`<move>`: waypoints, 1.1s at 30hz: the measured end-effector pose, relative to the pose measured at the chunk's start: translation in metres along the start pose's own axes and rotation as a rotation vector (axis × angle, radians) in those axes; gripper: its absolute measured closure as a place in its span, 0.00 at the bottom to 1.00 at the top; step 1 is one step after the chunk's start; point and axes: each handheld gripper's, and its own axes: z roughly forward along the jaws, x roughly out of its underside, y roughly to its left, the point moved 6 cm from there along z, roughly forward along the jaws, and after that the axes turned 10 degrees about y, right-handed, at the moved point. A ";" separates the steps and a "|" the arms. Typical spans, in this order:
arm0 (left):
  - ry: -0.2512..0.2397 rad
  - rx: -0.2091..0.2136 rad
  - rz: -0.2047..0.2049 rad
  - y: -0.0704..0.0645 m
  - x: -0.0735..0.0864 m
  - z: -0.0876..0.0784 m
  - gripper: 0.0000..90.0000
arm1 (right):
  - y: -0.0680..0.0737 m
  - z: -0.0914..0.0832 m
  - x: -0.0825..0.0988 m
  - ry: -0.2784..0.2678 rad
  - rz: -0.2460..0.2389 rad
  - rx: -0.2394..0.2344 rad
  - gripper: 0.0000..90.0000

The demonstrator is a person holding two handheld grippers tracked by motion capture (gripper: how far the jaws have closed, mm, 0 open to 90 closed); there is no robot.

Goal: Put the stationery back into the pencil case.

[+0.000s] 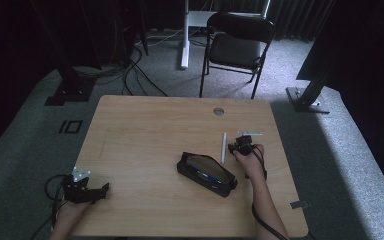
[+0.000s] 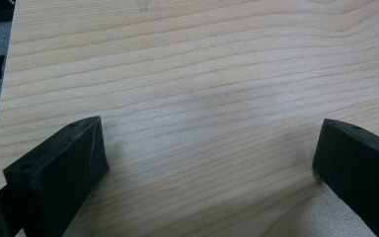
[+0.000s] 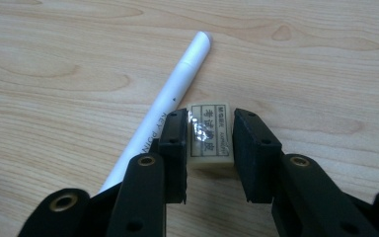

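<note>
Right gripper (image 3: 209, 148): jaws clamped on the eraser (image 3: 208, 136) — just beside the pen (image 3: 170, 106).
Left gripper (image 2: 209, 153): jaws wide apart — nothing held, well apart from the pen.

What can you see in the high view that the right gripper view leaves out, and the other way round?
High view alone: the open black pencil case, the chair behind the table, and the left gripper resting near the table's corner. Right gripper view alone: the small wrapped eraser clamped between the right gripper jaws, and the print on its label. Both: the white pen lying on the wooden table, right beside that gripper.
</note>
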 end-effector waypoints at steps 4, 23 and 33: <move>0.000 0.000 0.000 0.000 0.000 0.000 0.00 | 0.000 0.001 0.000 0.002 -0.014 0.004 0.75; 0.000 0.000 0.000 0.000 0.000 0.000 0.00 | -0.020 -0.029 -0.003 -0.018 -0.002 -0.010 0.76; 0.000 0.000 0.000 0.000 0.000 0.000 0.00 | -0.020 -0.046 -0.007 -0.050 -0.016 -0.027 0.76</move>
